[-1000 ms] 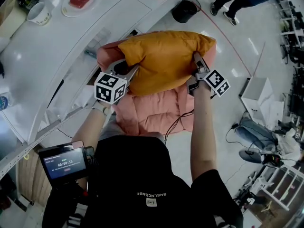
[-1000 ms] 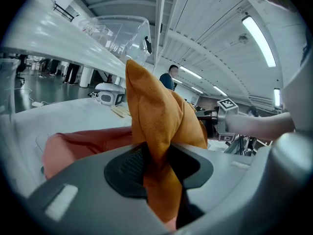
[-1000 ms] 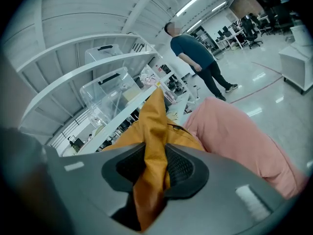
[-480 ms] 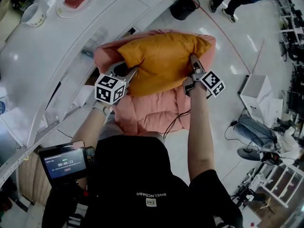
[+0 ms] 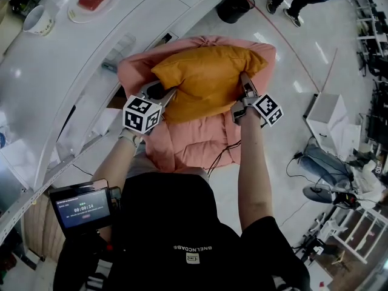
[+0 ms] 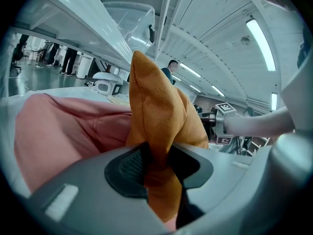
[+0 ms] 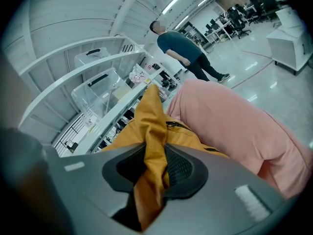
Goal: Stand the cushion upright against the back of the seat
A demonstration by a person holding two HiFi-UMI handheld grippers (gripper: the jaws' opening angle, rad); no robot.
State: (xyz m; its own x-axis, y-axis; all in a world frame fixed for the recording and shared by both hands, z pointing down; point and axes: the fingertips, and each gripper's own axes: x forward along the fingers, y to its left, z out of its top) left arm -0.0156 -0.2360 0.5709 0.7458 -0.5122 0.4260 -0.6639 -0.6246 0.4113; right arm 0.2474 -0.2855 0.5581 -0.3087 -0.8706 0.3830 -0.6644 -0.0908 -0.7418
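Your left gripper [image 5: 168, 94] pinches the orange cushion [image 5: 206, 80] at its left edge, a fold of fabric squeezed between the pads. Your right gripper [image 5: 244, 82] is clamped on the right edge the same way. The cushion hangs between them over the pink padded seat [image 5: 194, 144], its top close to the backrest [image 5: 203, 43].

To finish well, I'd judge that you should keep both hands level so the cushion doesn't twist. Seat its bottom edge in the crease where the seat pad meets the backrest, lean the top back until it rests there, and only then let go, both sides together.

The marker cubes [image 5: 141, 114] carry only black-and-white squares. The black top [image 5: 193, 247] has a line of pale capitals, too distorted to read reliably. The small screen [image 5: 82, 210] shows a timer whose digits are too small to trust.
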